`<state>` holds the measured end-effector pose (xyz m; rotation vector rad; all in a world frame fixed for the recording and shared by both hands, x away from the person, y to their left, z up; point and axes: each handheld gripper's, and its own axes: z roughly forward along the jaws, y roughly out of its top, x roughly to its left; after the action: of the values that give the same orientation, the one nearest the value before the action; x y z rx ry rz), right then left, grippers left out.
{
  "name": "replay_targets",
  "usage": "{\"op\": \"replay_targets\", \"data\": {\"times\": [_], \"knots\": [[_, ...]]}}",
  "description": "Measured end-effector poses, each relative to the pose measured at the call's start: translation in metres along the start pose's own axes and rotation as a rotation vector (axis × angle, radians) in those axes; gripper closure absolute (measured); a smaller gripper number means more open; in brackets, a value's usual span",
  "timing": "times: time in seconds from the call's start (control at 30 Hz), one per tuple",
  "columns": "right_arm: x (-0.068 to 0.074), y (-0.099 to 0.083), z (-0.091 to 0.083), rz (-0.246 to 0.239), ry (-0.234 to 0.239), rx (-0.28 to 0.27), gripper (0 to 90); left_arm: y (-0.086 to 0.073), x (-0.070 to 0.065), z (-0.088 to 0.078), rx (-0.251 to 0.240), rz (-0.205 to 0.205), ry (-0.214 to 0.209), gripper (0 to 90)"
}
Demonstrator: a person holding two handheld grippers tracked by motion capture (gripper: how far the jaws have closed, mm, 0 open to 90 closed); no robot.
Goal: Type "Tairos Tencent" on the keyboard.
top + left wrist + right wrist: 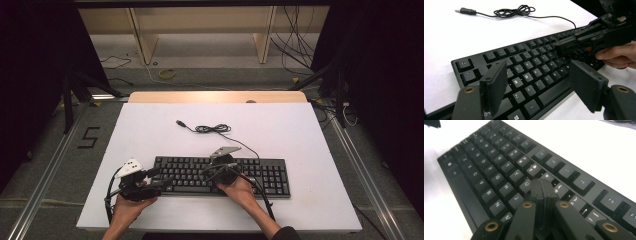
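Observation:
A black keyboard [265, 175] [529, 65] [494, 170] lies along the near part of the white table [150, 130]. Its thin black cable [212, 129] [516, 11] is coiled behind it and ends in a loose USB plug [180, 122] [465, 10]. My left gripper [161, 178] [539, 82] hovers at the keyboard's left end, jaws wide open over the letter keys, nothing between them. My right gripper [207, 172] [542, 186] is shut, its joined tips resting on or just above the keys near U and J. It also reaches in from the right in the left gripper view [564, 46].
The table's wooden far edge [215, 96] borders a grey floor with loose cables [300, 45] and a wooden frame [145, 40]. Metal rails [45, 175] run along both sides of the table.

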<state>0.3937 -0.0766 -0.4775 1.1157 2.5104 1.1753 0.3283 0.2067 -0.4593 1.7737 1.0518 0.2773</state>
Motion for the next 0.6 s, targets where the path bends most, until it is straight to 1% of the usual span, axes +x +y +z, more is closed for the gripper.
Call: {"op": "replay_targets", "data": {"times": [0.03, 0.2, 0.33, 0.4, 0.47, 0.53, 0.6], "knots": [[-0.001, 0.0, -0.002, 0.007, 0.004, -0.012, 90.0, 0.0, 0.0, 0.0, 0.001, 0.0, 0.001, 30.9], [-0.003, 0.002, -0.012, 0.022, 0.025, -0.056, 83.1, 0.001, 0.001, 0.002, 0.008, -0.004, 0.001, 31.2], [-0.002, 0.001, -0.021, 0.021, 0.041, -0.083, 75.4, 0.002, 0.0, 0.005, 0.018, 0.004, 0.003, 31.7], [-0.003, 0.0, -0.025, 0.023, 0.048, -0.092, 68.2, 0.003, 0.0, 0.007, 0.022, 0.004, 0.0, 32.3], [-0.004, -0.002, -0.028, 0.018, 0.057, -0.1, 65.0, 0.004, 0.0, 0.009, 0.027, 0.008, 0.0, 33.5], [-0.004, -0.004, -0.031, 0.021, 0.061, -0.102, 58.6, 0.005, 0.0, 0.012, 0.036, 0.008, 0.002, 35.0], [-0.005, -0.006, -0.034, 0.018, 0.07, -0.106, 54.1, 0.006, 0.0, 0.014, 0.044, 0.012, 0.005, 37.1]]}}
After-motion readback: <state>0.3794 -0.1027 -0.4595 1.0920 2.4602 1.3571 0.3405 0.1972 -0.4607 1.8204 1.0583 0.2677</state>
